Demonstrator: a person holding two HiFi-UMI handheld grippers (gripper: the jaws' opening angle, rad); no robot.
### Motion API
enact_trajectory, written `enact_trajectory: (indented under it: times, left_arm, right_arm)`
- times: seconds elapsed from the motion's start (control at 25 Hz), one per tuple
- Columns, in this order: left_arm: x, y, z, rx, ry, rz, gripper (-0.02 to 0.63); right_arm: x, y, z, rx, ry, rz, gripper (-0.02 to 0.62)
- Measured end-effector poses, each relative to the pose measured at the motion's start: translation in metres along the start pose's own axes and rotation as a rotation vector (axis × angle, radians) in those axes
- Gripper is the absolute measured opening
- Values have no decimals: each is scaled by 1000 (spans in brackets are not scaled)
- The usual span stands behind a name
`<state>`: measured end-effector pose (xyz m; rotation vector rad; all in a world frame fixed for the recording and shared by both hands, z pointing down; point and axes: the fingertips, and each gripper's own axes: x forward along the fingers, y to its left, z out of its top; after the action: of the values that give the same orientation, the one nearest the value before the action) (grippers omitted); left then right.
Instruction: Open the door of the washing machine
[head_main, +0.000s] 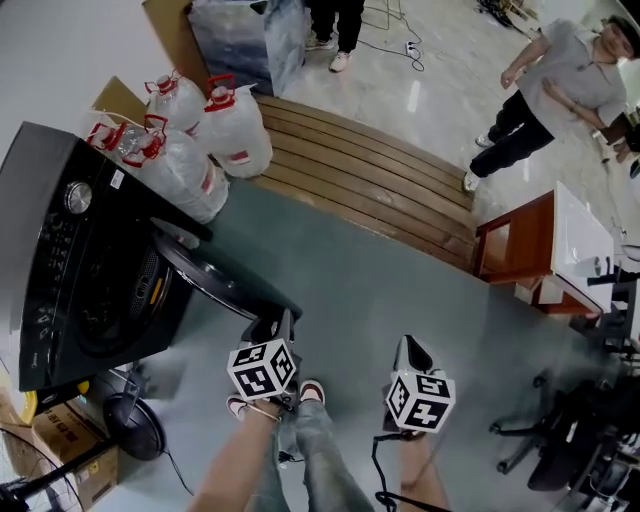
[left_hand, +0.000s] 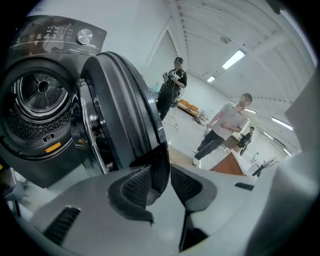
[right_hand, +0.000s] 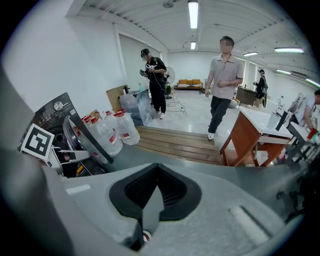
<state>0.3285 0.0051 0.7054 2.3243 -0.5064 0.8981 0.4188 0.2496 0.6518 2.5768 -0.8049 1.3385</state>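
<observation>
A black front-loading washing machine (head_main: 60, 250) with a silver dial stands at the left on the grey-green floor (head_main: 400, 290). Its round dark door (left_hand: 120, 105), ringed in chrome on the inner side, stands swung well out from the opening, so that the perforated steel drum (left_hand: 37, 97) shows behind it. The left tongs (left_hand: 159, 184) pinch the free rim of that door, the dark edge caught between their two ribbed pads. The right tongs (right_hand: 152, 197) are pressed together with nothing between them, beside the left ones and apart from the machine. Several clear plastic water jugs (head_main: 195, 140) with red tops lean against the machine's far side, just beside a low slatted wooden platform (head_main: 370, 185). A person in a pale shirt (head_main: 565, 85) stands beyond it, near a brown wooden bench with a white top (head_main: 578, 235).
</observation>
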Motion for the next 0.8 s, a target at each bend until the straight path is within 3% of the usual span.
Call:
enact_trajectory:
  times: [0.16, 0.44, 0.68, 0.8]
  left_arm:
    - [-5, 1, -4, -12, 24, -16, 146]
    - [-34, 2, -3, -150, 32, -49, 161]
    - [-96, 33, 19, -198, -55, -1, 161]
    - [-136, 54, 37, -185, -120, 30, 156]
  right_arm:
    - [-6, 14, 3, -12, 6, 21, 5]
    - [-15, 52, 24, -63, 4, 74, 6]
    - [-27, 115, 39, -158, -2, 171, 6]
    - [-37, 155, 46, -212, -18, 235, 5]
